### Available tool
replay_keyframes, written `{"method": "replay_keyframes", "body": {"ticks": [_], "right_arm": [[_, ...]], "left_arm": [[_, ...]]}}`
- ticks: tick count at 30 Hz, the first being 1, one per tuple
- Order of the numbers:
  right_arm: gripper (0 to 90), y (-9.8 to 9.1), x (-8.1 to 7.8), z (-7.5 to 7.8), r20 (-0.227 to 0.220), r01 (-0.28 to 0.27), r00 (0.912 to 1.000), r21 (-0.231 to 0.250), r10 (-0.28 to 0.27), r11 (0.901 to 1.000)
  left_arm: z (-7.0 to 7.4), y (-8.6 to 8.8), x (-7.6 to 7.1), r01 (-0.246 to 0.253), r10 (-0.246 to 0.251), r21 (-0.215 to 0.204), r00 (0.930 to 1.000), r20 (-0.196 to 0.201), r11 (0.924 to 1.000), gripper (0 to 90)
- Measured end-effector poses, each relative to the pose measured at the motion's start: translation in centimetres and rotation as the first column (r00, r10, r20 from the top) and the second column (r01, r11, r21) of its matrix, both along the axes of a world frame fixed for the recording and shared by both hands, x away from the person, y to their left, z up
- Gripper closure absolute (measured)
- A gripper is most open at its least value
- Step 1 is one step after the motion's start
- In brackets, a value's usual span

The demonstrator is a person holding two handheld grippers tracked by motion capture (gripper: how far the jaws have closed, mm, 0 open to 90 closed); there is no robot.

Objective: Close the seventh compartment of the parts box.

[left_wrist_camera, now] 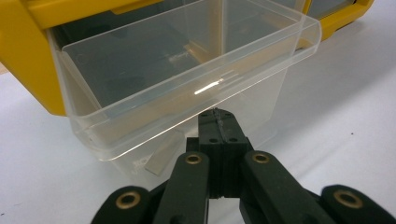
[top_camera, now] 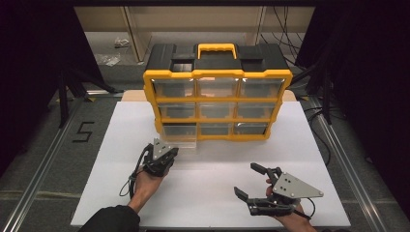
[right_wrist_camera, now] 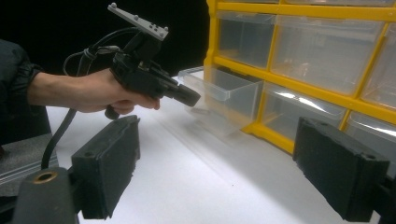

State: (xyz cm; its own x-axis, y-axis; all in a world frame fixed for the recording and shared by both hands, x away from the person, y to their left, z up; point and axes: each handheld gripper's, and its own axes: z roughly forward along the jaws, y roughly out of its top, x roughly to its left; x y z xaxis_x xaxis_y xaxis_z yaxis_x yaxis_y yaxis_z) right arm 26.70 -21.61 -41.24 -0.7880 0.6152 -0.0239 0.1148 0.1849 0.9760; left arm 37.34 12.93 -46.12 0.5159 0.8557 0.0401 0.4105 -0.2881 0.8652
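A yellow-and-black organizer [top_camera: 217, 73] with clear drawers stands at the back of the white table. Its bottom-left drawer [top_camera: 180, 137] is pulled partway out. My left gripper [top_camera: 170, 152] is shut, with nothing between its jaws. In the left gripper view the closed tips [left_wrist_camera: 217, 122] sit just under the front lip of the clear drawer [left_wrist_camera: 187, 70]; whether they touch it I cannot tell. In the right gripper view, the left gripper [right_wrist_camera: 190, 98] points at the drawer [right_wrist_camera: 224, 95]. My right gripper [top_camera: 247, 180] lies open near the table's front right, its pads [right_wrist_camera: 109, 161] wide apart around nothing.
The white tabletop [top_camera: 208, 183] has free room between the two hands. A small flat pale piece [left_wrist_camera: 159, 159] shows through the drawer's front wall. The other drawers [top_camera: 217, 110] are pushed in. Metal rails [top_camera: 43, 164] and dark floor flank the table.
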Motion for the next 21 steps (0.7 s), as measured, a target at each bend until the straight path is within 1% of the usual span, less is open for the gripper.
{"method": "replay_keyframes", "body": {"ticks": [5,9,18,21], "right_arm": [[15.8,0.0,0.0,0.01,0.001,0.0,1.0,0.0,0.0,1.0],[15.8,-0.01,0.01,0.01,0.002,0.0,1.0,0.0,0.0,1.0],[15.8,0.0,0.0,0.02,0.003,0.0,1.0,0.0,0.0,1.0],[15.8,0.0,-0.02,0.0,-0.001,-0.002,1.0,-0.002,0.002,1.0]], "left_arm": [[-0.08,-0.05,0.11,-0.004,0.004,0.002,1.0,0.003,1.0,89.8],[-0.13,-0.09,0.16,-0.008,0.007,0.009,0.9999,0.015,0.9999,89.9],[-0.28,-0.2,0.38,-0.018,0.018,0.01,0.9995,0.028,0.9998,89.9],[-0.35,-0.28,0.43,-0.019,0.018,0.017,0.9991,0.037,0.9997,89.9]]}}
